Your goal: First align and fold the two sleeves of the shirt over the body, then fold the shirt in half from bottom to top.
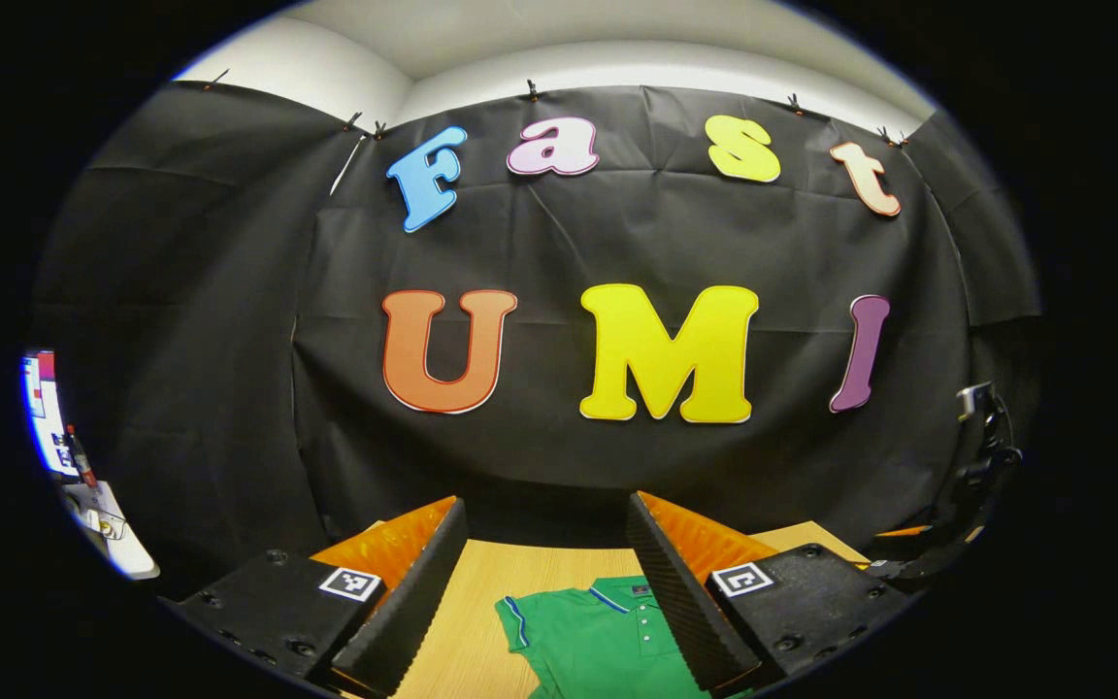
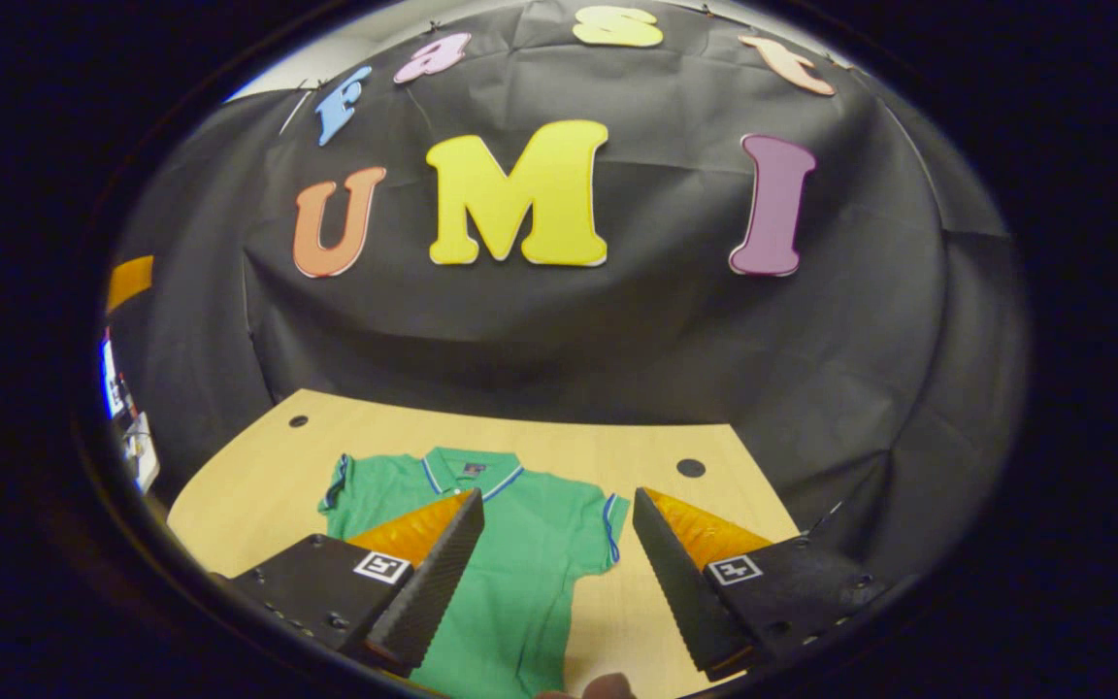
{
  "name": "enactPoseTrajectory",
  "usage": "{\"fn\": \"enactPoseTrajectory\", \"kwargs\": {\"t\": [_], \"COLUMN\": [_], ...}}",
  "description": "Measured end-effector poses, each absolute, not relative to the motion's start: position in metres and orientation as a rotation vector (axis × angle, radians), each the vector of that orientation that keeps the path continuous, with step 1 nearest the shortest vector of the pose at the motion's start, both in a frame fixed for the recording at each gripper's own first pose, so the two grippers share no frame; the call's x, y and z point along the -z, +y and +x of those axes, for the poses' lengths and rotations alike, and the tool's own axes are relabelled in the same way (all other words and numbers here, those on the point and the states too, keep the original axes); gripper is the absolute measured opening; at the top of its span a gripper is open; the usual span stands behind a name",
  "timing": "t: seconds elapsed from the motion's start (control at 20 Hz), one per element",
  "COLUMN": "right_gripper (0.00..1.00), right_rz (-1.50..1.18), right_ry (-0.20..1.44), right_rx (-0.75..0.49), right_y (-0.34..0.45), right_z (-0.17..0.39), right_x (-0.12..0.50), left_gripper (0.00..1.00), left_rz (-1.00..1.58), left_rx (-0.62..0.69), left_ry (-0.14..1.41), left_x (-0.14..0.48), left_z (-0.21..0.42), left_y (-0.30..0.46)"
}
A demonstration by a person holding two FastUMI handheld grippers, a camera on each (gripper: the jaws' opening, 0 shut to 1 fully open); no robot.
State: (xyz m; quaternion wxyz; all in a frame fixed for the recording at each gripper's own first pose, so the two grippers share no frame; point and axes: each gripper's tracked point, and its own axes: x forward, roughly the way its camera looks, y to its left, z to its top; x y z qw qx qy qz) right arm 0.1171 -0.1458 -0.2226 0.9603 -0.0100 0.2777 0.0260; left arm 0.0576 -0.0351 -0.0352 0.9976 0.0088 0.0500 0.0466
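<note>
Fingers of your left gripper (image 1: 546, 592) stand spread with nothing between them, held above the wooden table (image 1: 481, 602), and just ahead and below them lies the green shirt (image 1: 598, 636), collar pointing away from you. Your right gripper (image 2: 559, 573) is likewise spread and bare, hovering over the shirt (image 2: 520, 544), which lies flat with both short sleeves out to the sides, its collar toward the black cloth wall (image 2: 617, 330) beyond.
</note>
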Motion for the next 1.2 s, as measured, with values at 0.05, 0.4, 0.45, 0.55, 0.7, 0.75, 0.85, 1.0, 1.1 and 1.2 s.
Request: {"fn": "enactPoseTrajectory", "kwargs": {"t": [0.05, 0.4, 0.45, 0.55, 0.7, 0.75, 0.85, 1.0, 1.1, 1.2], "right_gripper": [0.95, 0.95, 0.95, 0.95, 0.96, 0.95, 0.95, 0.82, 0.6, 0.36], "right_rz": [-0.037, -0.069, -0.08, -0.082, -0.09, -0.072, -0.028, 0.032, 0.059, 0.079], "right_ry": [0.579, 0.744, 0.769, 0.812, 0.868, 0.887, 0.933, 0.995, 1.018, 1.042], "right_rx": [-0.06, -0.083, -0.083, -0.085, -0.074, -0.073, -0.073, -0.031, -0.01, -0.013], "right_y": [-0.15, -0.174, -0.179, -0.185, -0.197, -0.198, -0.199, -0.205, -0.208, -0.207], "right_z": [0.125, 0.168, 0.175, 0.184, 0.195, 0.198, 0.201, 0.202, 0.204, 0.201], "right_x": [0.233, 0.319, 0.333, 0.363, 0.399, 0.411, 0.43, 0.453, 0.463, 0.467], "left_gripper": [1.0, 1.0, 1.0, 1.0, 1.0, 1.0, 1.0, 1.0, 1.0, 1.0], "left_rz": [0.017, 0.021, 0.022, 0.03, 0.031, 0.034, 0.047, 0.06, 0.067, 0.077], "left_rx": [-0.097, -0.136, -0.142, -0.152, -0.159, -0.16, -0.163, -0.183, -0.192, -0.201], "left_ry": [0.105, 0.13, 0.132, 0.137, 0.15, 0.152, 0.158, 0.179, 0.188, 0.188], "left_x": [0.037, 0.04, 0.041, 0.042, 0.046, 0.047, 0.048, 0.053, 0.055, 0.054], "left_z": [0.06, 0.07, 0.071, 0.073, 0.074, 0.073, 0.072, 0.07, 0.068, 0.067], "left_y": [-0.037, -0.036, -0.036, -0.037, -0.041, -0.041, -0.04, -0.035, -0.032, -0.028]}}
